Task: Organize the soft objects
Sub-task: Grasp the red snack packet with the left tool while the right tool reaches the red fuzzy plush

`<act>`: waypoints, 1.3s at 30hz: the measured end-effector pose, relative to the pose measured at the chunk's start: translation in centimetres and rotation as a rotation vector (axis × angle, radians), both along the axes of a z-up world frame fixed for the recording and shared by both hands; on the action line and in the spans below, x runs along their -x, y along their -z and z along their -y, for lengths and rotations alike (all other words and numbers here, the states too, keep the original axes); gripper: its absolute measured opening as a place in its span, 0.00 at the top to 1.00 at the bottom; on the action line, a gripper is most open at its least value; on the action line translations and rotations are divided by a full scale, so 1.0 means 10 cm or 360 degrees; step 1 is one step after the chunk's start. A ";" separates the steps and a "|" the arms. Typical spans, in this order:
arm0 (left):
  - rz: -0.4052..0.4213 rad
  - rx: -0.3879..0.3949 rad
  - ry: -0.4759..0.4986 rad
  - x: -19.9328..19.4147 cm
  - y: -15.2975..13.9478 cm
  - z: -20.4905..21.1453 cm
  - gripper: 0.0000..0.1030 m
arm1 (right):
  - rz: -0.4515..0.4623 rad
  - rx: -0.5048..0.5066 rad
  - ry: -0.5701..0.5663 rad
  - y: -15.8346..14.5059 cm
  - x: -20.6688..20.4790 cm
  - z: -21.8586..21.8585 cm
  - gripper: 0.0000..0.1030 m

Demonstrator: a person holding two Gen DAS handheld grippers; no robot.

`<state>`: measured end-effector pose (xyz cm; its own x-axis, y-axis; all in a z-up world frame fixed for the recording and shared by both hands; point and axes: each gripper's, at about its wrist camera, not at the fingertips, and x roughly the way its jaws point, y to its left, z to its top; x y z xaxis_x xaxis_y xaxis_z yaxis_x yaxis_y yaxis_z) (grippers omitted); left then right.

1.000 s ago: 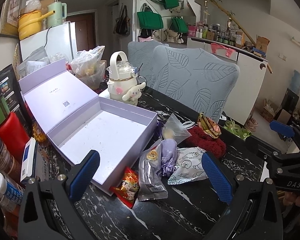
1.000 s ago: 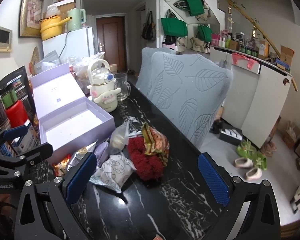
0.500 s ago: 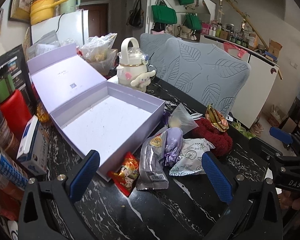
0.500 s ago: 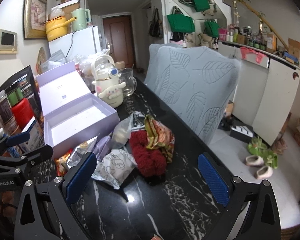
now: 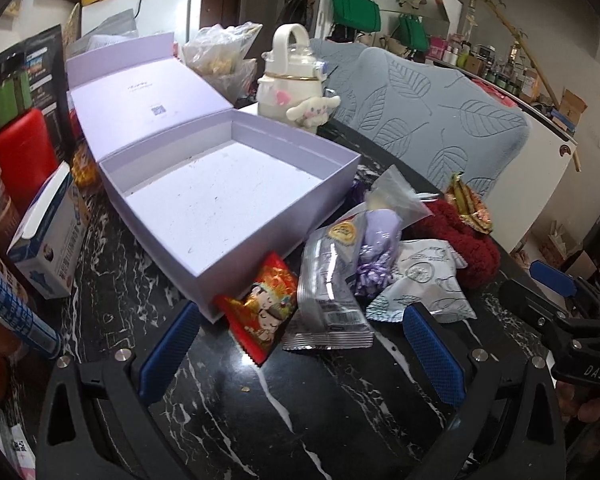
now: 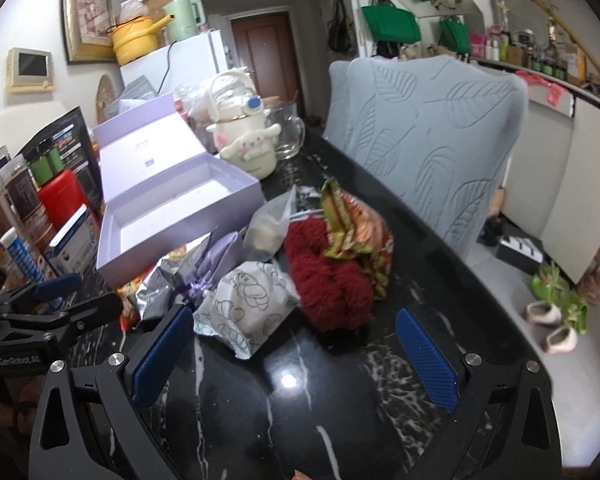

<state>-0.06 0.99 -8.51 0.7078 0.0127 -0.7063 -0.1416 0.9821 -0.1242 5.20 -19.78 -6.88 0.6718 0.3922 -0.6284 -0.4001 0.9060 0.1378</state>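
An open lilac box (image 5: pixel 228 196) stands empty on the black marble table; it also shows in the right wrist view (image 6: pixel 172 216). Beside it lies a heap: a red snack packet (image 5: pixel 266 306), a silver packet (image 5: pixel 328 292), a purple pouch (image 5: pixel 376 256), a white patterned packet (image 5: pixel 424 284) (image 6: pixel 252 300), a dark red knit thing (image 5: pixel 468 244) (image 6: pixel 328 280) and a green-orange packet (image 6: pixel 356 224). My left gripper (image 5: pixel 300 356) is open and empty, just short of the red and silver packets. My right gripper (image 6: pixel 292 348) is open and empty, near the white packet and red knit.
A cream kettle with a plush dog (image 5: pixel 296 84) and a glass mug (image 6: pixel 286 136) stand behind the box. A blue-white carton (image 5: pixel 52 236), red canister (image 5: pixel 20 160) and bottles line the left. A grey leaf-pattern chair (image 6: pixel 428 136) stands at the table's right edge.
Both grippers have moved forward and lower toward the heap; the box and packets look larger. Nothing on the table has been moved.
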 end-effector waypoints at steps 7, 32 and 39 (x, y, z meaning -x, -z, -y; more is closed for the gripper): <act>-0.0042 -0.0003 -0.0142 0.05 0.12 -0.23 0.00 | -0.0030 -0.0021 -0.0053 0.14 -0.11 -0.01 0.00; -0.0166 0.0078 0.0029 -0.37 0.35 -0.08 0.39 | -0.0079 -0.0035 -0.0021 0.32 -0.33 0.08 0.00; 0.0015 -0.0116 0.0143 -0.29 0.05 0.06 0.39 | -0.0072 -0.0035 0.0004 0.30 -0.31 0.15 0.00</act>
<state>2.80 0.43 -8.98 0.7148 0.0001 -0.6993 -0.0517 0.9973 -0.0527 8.28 -21.29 -9.93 0.6435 0.4047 -0.6497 -0.3910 0.9035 0.1755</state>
